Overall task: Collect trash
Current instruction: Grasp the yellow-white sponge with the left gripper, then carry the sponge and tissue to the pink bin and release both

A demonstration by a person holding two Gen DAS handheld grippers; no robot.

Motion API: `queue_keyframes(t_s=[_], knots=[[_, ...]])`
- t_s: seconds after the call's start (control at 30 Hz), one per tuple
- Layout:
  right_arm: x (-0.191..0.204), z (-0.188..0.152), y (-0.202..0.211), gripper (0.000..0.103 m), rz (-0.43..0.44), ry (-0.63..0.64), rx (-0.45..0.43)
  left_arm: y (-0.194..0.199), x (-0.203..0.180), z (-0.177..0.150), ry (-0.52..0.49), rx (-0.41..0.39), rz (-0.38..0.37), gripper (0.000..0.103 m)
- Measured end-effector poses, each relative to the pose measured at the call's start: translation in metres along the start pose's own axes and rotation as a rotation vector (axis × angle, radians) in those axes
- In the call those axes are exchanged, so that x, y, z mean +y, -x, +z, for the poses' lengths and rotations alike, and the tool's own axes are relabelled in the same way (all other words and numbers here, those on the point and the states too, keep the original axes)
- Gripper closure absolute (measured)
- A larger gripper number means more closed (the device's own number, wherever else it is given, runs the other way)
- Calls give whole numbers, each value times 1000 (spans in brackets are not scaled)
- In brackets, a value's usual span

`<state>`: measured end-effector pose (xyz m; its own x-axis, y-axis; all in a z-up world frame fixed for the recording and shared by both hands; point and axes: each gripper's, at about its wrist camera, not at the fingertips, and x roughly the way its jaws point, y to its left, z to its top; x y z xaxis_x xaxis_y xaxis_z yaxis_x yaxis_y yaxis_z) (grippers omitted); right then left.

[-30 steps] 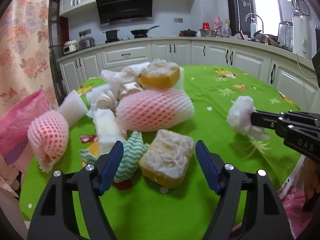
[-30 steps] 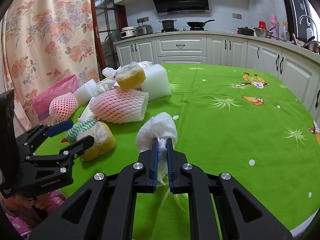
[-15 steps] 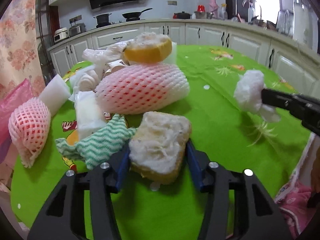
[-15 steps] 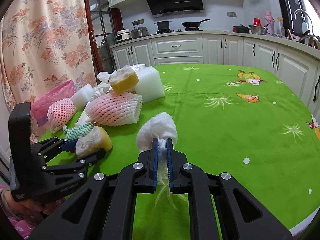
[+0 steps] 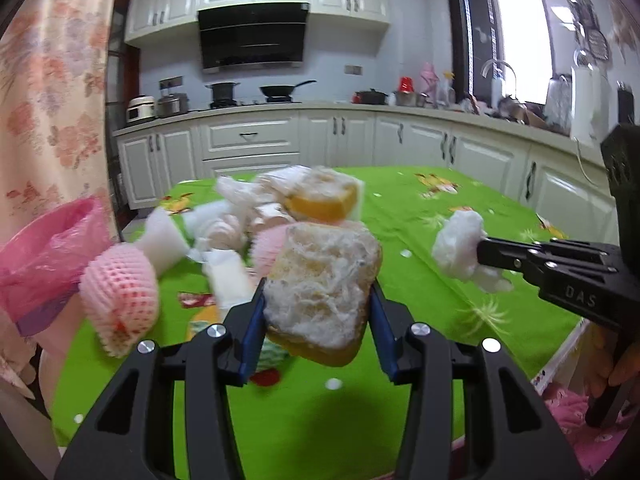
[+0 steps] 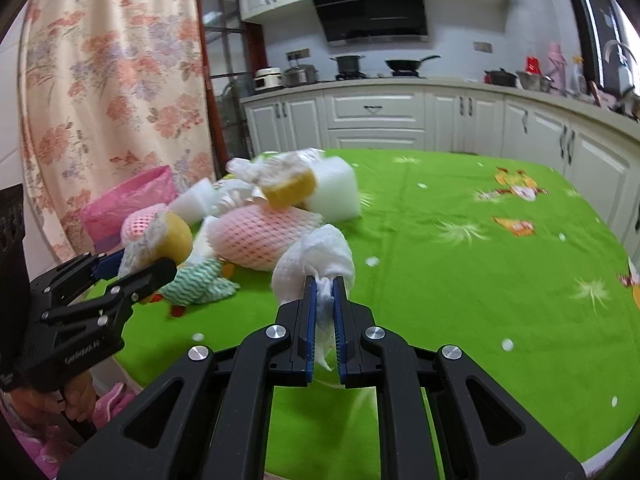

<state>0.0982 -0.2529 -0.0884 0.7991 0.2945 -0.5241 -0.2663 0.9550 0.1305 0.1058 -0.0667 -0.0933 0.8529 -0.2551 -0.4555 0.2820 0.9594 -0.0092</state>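
Aloft, left gripper (image 5: 316,312) fingers clamped on a yellow sponge (image 5: 320,292) (right gripper (image 6: 324,312) fingers pinching white tissue (image 6: 316,260)).

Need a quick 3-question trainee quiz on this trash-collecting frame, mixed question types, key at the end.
1. True or false: the left gripper holds a yellow sponge clear of the green tablecloth.
2. What is pinched in the right gripper? A) white paper wad B) pink foam net C) striped cloth
3. Fill in: the pink bag sits at the table's ____ edge in the left wrist view.

Key: 1 true; 2 A, the white paper wad; 3 left.
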Motion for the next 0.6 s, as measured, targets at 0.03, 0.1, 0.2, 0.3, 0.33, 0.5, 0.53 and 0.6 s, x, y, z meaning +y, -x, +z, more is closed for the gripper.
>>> queue_keyframes(t_s=[0.03, 0.1, 0.2, 0.3, 0.33, 0.5, 0.53, 0.6], knots=[[6, 3, -1, 92, 13, 11, -3, 2, 4, 1, 7, -1, 7, 58], [15, 8, -3, 93, 37, 26, -1, 8, 14, 3, 26, 0, 31, 58], [33, 14, -11, 93, 77, 69, 10, 19, 30, 3, 51, -4, 69, 58], [57, 23, -19, 92, 119, 134, 17, 30, 47, 1, 79, -6, 104, 58], [63, 26, -21, 93, 131, 146, 16, 33, 53, 1, 88, -5, 118, 57], [105, 50, -37, 92, 225, 202, 5, 55, 89, 5, 146, -23, 208, 58], [114, 54, -39, 93, 239, 220, 3, 59, 99, 7, 160, -30, 225, 58], [135, 63, -47, 92, 283, 254, 1, 66, 116, 11, 184, -38, 257, 58]])
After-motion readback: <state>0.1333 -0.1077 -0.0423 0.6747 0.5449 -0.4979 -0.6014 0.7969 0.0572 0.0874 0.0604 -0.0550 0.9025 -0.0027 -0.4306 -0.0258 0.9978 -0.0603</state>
